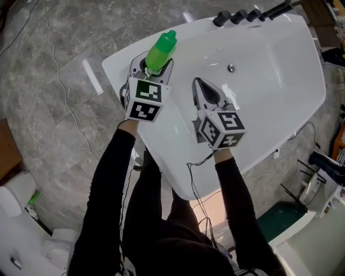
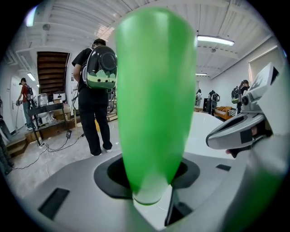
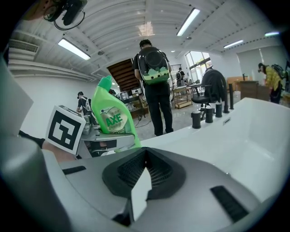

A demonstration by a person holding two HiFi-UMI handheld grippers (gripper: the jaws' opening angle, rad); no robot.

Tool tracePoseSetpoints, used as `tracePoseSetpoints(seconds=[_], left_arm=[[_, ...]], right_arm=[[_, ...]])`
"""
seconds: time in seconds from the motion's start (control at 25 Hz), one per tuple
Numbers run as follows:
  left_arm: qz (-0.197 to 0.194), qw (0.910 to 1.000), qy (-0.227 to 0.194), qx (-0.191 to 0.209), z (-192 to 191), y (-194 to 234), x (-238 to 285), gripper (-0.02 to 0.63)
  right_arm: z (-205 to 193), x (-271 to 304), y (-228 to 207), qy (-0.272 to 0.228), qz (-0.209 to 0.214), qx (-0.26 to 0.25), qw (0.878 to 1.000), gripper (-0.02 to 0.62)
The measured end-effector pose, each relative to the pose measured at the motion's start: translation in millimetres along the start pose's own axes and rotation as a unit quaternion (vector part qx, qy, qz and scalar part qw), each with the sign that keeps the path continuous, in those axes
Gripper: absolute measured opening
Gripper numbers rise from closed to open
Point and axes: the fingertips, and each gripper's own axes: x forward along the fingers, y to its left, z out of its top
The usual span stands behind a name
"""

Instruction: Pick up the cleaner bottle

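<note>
**Green cleaner bottle (image 1: 160,51) gripped in the left tongs (image 1: 154,67) at the left rim of a white tub (image 1: 280,97).**

The left tongs are closed on the bottle's body, and the bottle is held cap up above the tub's rim. The right tongs (image 1: 200,86) are pressed together with nothing between them and are held over the basin, near the bottle. Black taps (image 1: 237,16) are lined along the tub's far edge, and a drain (image 1: 230,68) is seen in the basin. The tub is set on a grey marbled floor (image 1: 32,108). Beyond it, a person (image 3: 158,104) with a backpack (image 3: 153,61) is seen standing in a hall lit by strip lights (image 3: 188,20).
</note>
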Motion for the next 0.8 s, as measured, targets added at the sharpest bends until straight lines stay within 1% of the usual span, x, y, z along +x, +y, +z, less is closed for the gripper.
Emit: tracePoseSetpoints(seconds=[0.4, 0.8], left_arm=[[-0.042, 0.9989, -0.006, 0.018, 25, -86, -13, 0.198], [-0.091, 0.9948, -0.013, 0.044, 48, -175, -19, 0.198]], right_arm=[[-2, -76, -33, -0.017, -0.037, 0.009, 0.999, 0.002], [-5, -158, -70, -0.038, -0.082, 0.021, 0.996, 0.002]])
